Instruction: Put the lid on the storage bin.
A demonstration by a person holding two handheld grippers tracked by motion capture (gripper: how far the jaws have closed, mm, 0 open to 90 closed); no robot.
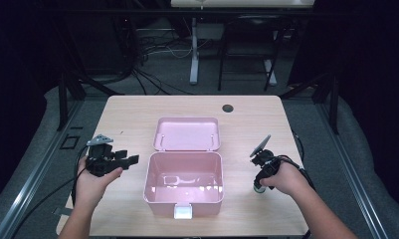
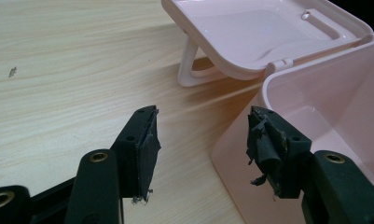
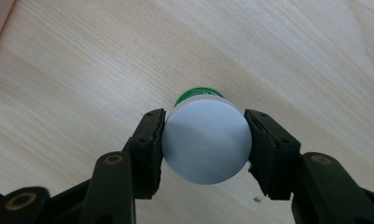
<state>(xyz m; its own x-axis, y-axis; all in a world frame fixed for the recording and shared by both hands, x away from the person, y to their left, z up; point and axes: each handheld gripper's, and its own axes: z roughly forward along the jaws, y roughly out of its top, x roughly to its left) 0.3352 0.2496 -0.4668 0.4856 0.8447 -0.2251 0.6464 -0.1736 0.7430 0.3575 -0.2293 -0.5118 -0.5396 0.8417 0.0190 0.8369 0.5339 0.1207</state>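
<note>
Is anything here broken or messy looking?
Yes: the black pads on the left gripper are frayed, with torn bits hanging from its fingertips. The pink box looks fine, lid open.

We see a light wooden table (image 1: 132, 114) carrying an open pink plastic box (image 1: 184, 185) at its centre and a white-capped green bottle (image 3: 205, 140) to its right.

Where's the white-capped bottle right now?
The white-capped bottle stands on the table right of the pink box, between the right claw pads, near the table's front.
</note>
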